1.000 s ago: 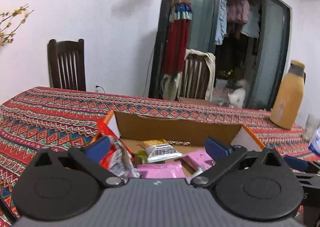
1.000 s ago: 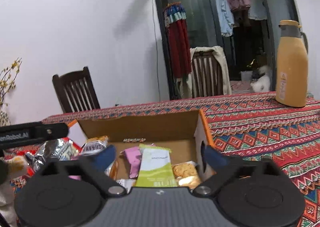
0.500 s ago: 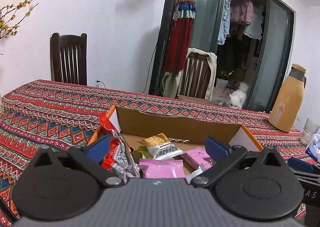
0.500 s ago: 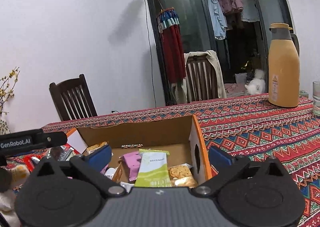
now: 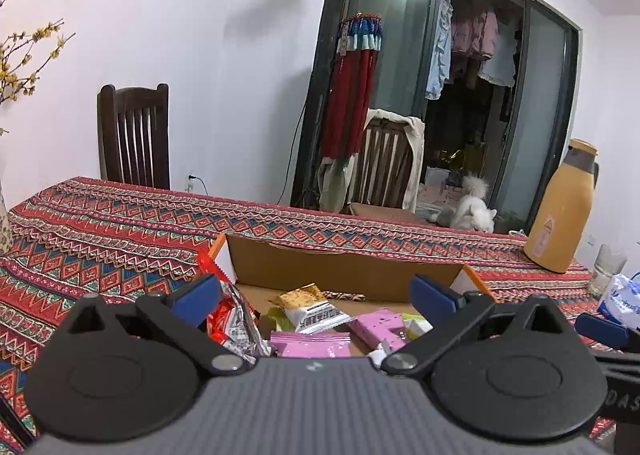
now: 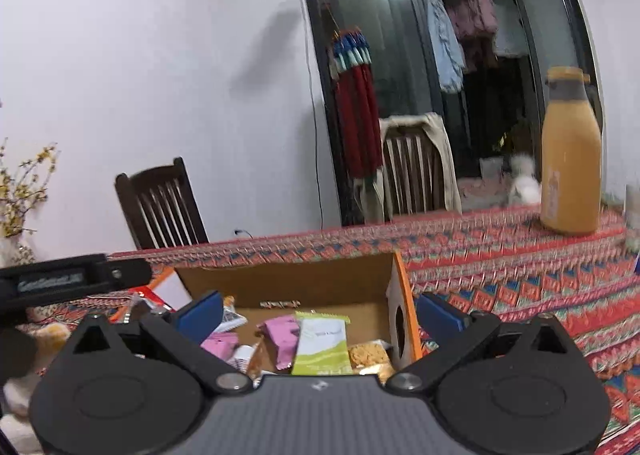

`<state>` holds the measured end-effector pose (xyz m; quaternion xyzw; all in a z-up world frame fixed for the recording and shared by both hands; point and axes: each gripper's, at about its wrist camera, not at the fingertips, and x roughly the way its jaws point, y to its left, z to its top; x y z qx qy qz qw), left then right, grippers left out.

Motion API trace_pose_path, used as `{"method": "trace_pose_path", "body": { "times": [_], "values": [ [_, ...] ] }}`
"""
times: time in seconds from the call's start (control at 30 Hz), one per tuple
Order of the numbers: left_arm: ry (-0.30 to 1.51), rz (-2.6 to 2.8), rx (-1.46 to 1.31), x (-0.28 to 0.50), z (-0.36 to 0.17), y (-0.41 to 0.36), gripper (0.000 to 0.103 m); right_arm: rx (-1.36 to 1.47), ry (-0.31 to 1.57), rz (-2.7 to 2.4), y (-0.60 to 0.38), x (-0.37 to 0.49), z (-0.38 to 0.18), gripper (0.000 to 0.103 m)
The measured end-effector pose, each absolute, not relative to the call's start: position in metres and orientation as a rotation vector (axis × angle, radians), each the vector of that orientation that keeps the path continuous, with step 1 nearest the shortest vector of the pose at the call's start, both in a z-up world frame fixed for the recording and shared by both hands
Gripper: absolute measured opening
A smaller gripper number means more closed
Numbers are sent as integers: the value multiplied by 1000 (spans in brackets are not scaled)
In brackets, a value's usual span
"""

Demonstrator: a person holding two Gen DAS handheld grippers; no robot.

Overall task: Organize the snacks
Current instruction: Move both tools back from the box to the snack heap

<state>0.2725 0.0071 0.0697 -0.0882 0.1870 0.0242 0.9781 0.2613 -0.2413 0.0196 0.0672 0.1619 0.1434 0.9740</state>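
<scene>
Cardboard box (image 5: 344, 269) on patterned tablecloth (image 5: 104, 231) holds loose snack packets. Left gripper (image 5: 316, 297) and right gripper (image 6: 318, 313) both spread wide, empty, over box. Red foil bag (image 5: 234, 319) at left wall: light, crinkly, likely slippery; pinch sealed edge.

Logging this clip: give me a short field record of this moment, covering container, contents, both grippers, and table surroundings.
container: open cardboard box on patterned tablecloth
contents: pink packets, green-and-white packet, cracker packets
beside box: red-and-silver bag at its left wall
left gripper: open, empty, facing box
right gripper: open, empty, facing box
surroundings: yellow thermos, glass
</scene>
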Motion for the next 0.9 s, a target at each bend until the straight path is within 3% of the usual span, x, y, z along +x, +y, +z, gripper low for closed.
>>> {"method": "trace_pose_path", "body": {
  "times": [0.43,0.9],
  "values": [
    [409,21,-136,197,68,10,103,89,349,299,-245,178,10,103],
    [562,-7,-148,132,6,23,103,68,525,311,-248,116,-45,103]
  ]
}}
